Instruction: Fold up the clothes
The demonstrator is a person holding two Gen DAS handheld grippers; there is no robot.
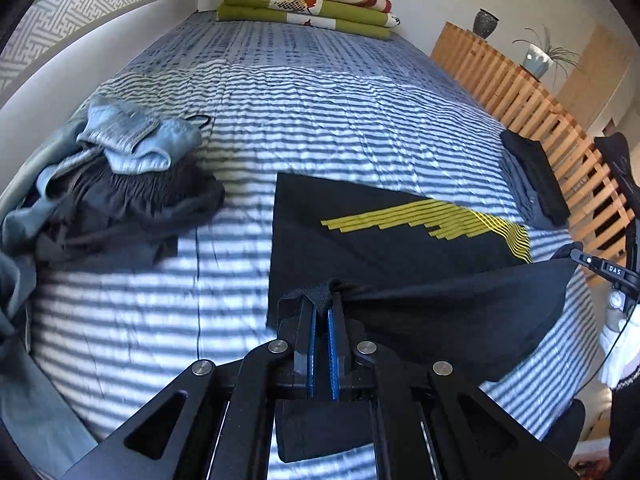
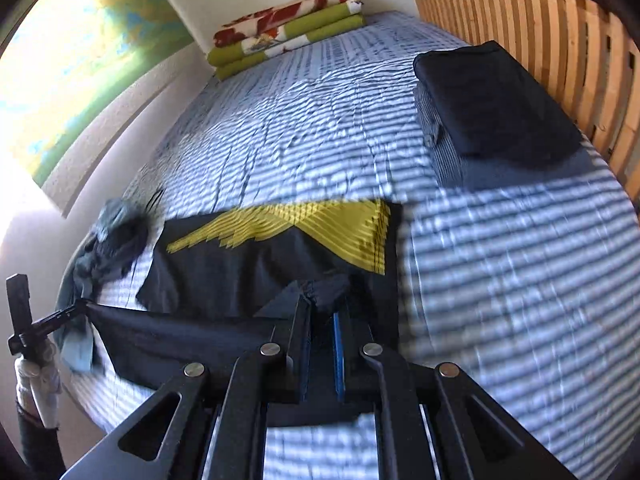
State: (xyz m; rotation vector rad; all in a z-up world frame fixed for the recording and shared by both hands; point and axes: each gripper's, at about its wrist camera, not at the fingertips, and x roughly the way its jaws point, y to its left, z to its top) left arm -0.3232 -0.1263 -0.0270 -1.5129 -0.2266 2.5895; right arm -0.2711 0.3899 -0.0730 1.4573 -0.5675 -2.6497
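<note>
From the left wrist view the left gripper [image 1: 322, 304] was clamped on an edge of the black T-shirt with yellow striped print [image 1: 400, 236] lying on the blue-and-white striped bedspread [image 1: 320, 120], and from the right wrist view the right gripper [image 2: 322, 300] pinched the same shirt's near edge, lifted off the bed.
</note>
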